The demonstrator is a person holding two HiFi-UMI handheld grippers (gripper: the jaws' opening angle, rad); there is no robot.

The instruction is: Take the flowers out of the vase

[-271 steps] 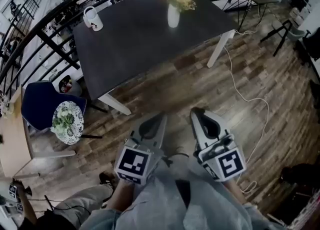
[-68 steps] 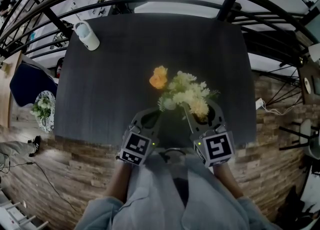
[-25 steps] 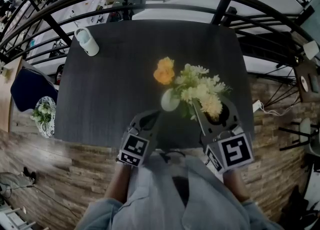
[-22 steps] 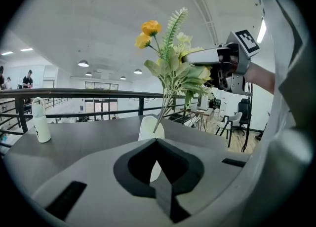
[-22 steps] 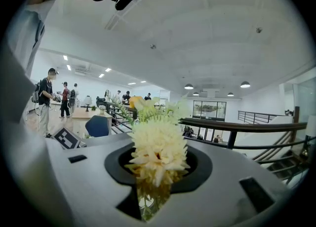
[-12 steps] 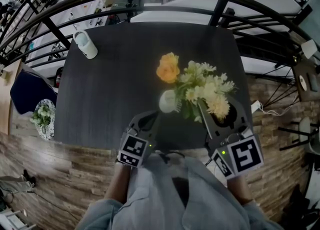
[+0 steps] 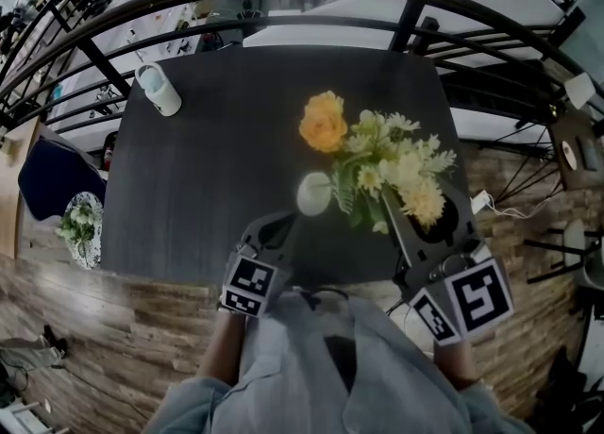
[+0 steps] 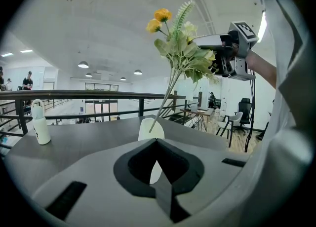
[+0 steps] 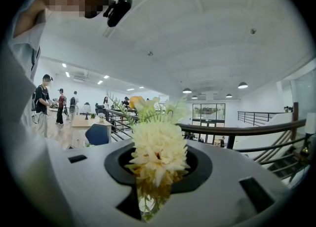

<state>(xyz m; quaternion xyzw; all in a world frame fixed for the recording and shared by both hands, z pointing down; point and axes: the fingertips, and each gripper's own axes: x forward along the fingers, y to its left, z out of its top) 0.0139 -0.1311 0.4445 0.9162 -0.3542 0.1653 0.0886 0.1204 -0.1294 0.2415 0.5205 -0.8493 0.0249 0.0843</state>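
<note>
Over the last half second the flowers had risen and drifted right with the right hand-held gripper, whose jaws were clamped on their stems. The lift-out was under way. The stem ends still dipped into the white vase on the surface, so further raising seemed needed. The left hand-held gripper, jaws together and empty, pointed slightly downward at the vase just beyond it.
</note>
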